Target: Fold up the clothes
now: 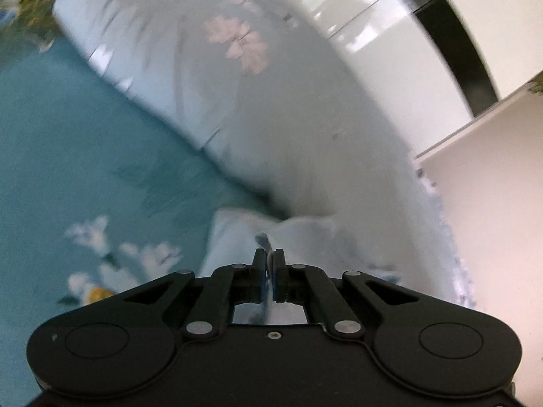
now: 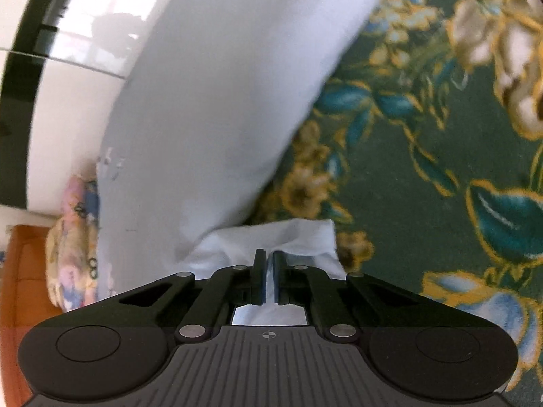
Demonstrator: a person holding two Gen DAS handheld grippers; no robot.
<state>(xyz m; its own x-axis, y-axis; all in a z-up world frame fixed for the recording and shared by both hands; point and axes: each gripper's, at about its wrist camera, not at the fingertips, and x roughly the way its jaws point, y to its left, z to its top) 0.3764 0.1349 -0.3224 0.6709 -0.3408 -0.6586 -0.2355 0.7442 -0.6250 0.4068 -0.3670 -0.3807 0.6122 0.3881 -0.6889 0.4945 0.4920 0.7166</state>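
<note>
A pale blue-white garment (image 1: 244, 101) with a pink flower print stretches away from my left gripper (image 1: 270, 257), which is shut on a bunched edge of it. The view is blurred by motion. The same garment (image 2: 210, 101) fills the middle of the right wrist view, lifted and hanging taut. My right gripper (image 2: 268, 259) is shut on another bunched edge of the cloth. Both grippers hold the garment above the bed.
A teal bedcover with white flowers (image 1: 85, 169) lies under the left side. A dark green floral cover (image 2: 424, 169) lies under the right side. A white glossy wardrobe (image 1: 390, 51) stands behind. A patterned pillow (image 2: 74, 244) and an orange wooden piece (image 2: 23, 271) are at the left.
</note>
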